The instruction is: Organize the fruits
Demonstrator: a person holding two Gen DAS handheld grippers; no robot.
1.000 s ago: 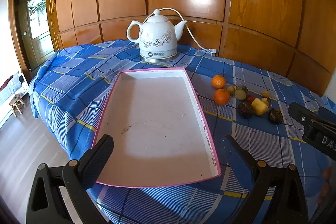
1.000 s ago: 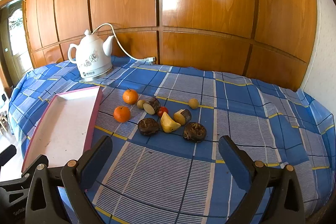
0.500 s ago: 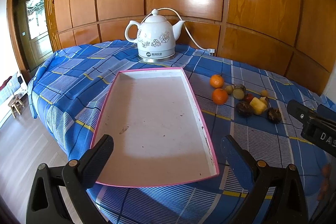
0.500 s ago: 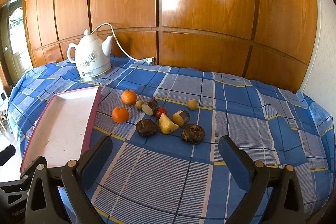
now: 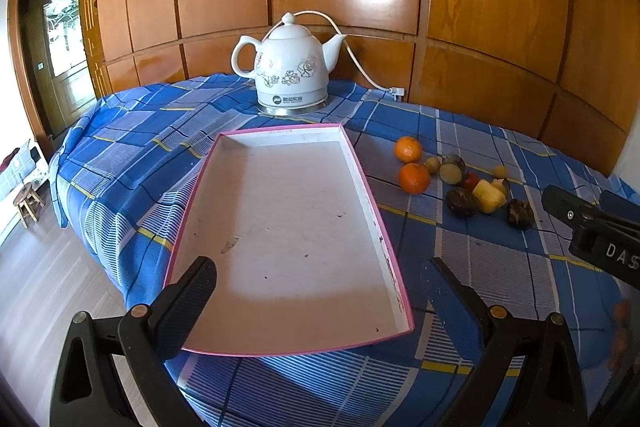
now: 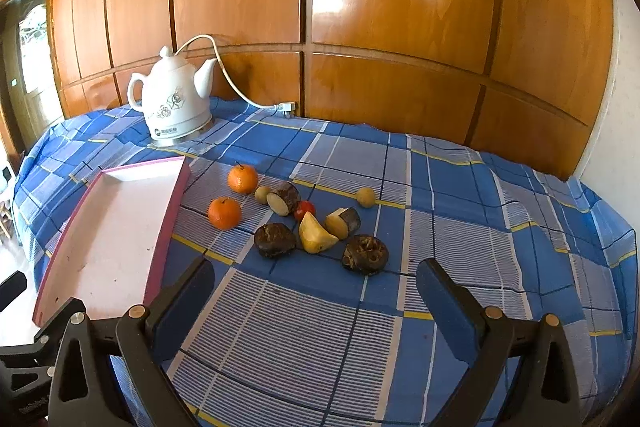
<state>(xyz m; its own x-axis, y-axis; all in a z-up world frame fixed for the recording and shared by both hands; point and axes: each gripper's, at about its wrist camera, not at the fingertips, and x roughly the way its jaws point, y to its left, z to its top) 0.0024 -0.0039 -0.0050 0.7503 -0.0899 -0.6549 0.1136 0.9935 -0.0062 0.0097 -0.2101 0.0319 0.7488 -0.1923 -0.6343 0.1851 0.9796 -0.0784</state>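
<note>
The left gripper [image 5: 318,301] is spread wide over the near end of the tray [image 5: 376,215], holding nothing. The right gripper [image 6: 316,301] is also spread and holds nothing, near the fruits [image 6: 298,217]. These lie in a loose cluster on the cloth [image 6: 460,195] just right of the tray, two oranges [image 6: 224,213] nearest its rim, with the kettle [image 6: 172,105] far left.

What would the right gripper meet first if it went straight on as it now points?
Probably the cloth-covered table, just short of the fruit; beyond that, the dark brown fruits, though depth is uncertain. The right gripper is open and empty.
</note>
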